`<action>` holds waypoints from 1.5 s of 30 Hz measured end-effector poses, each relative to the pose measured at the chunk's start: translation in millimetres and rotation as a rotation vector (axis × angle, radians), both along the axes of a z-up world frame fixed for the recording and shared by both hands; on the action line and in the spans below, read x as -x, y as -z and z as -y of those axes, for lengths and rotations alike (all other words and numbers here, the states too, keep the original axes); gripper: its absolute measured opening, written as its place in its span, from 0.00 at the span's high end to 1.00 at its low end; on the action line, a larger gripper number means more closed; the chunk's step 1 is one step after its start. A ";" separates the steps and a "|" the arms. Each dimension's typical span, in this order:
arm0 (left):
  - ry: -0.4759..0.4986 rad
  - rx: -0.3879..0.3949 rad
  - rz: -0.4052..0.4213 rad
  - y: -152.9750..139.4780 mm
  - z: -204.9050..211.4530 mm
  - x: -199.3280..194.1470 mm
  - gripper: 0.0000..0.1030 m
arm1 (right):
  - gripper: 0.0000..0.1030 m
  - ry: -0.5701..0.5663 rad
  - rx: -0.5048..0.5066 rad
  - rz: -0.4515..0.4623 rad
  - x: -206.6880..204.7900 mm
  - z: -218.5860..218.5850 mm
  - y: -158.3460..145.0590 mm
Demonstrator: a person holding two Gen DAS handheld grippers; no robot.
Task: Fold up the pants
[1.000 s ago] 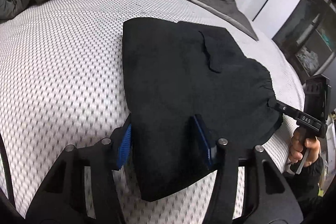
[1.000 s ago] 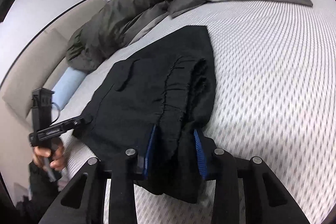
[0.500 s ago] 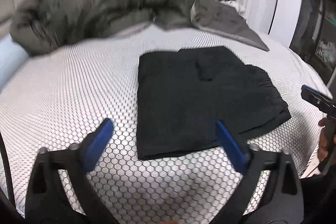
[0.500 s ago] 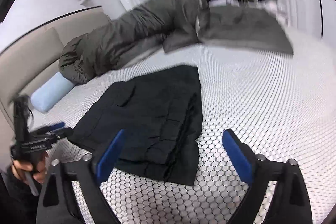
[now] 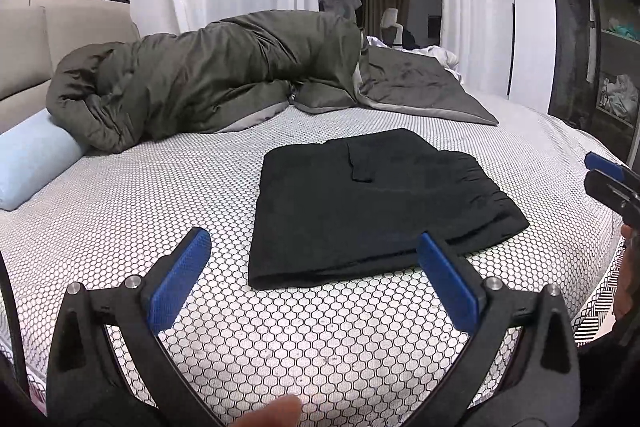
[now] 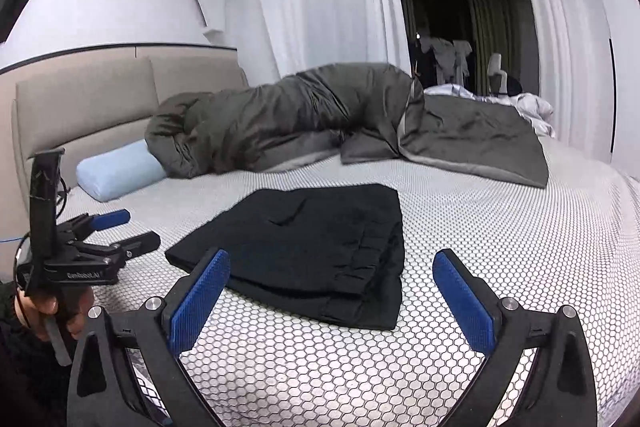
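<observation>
Black pants lie folded into a flat rectangle on the white honeycomb-patterned bed, waistband end to the right. My left gripper hovers before their near edge, blue pads wide apart, nothing between them. The right wrist view shows the same pants with their stacked waistband layers nearest. My right gripper is open and empty in front of them. The left gripper also shows at the left of that view, held by a hand. The right gripper's blue tip peeks in at the left wrist view's right edge.
A bunched olive-grey duvet and a flat grey blanket lie across the far side of the bed. A pale blue bolster rests by the beige headboard. White curtains hang behind; dark shelving stands at the right.
Both grippers released the pants' near edge, opened wide and drew back and upward. The pants now lie flat and untouched on the bed, farther from both cameras.
</observation>
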State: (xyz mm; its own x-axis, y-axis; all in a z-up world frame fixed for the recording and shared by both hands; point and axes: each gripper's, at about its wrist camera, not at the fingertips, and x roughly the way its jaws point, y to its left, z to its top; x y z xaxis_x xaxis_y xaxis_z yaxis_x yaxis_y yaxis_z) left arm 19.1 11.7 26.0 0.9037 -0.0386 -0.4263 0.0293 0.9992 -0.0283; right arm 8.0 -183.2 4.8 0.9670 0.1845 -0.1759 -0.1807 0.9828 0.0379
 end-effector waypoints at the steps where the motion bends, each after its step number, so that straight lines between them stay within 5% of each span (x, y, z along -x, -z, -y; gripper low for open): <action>1: 0.000 0.007 0.003 -0.1 -1.6 -1.5 0.01 | 0.00 0.003 0.002 0.010 3.0 0.2 0.1; 45: 0.032 -0.003 0.012 2.3 -0.8 -5.2 0.01 | 0.00 -0.028 0.040 -0.002 5.6 -20.7 6.9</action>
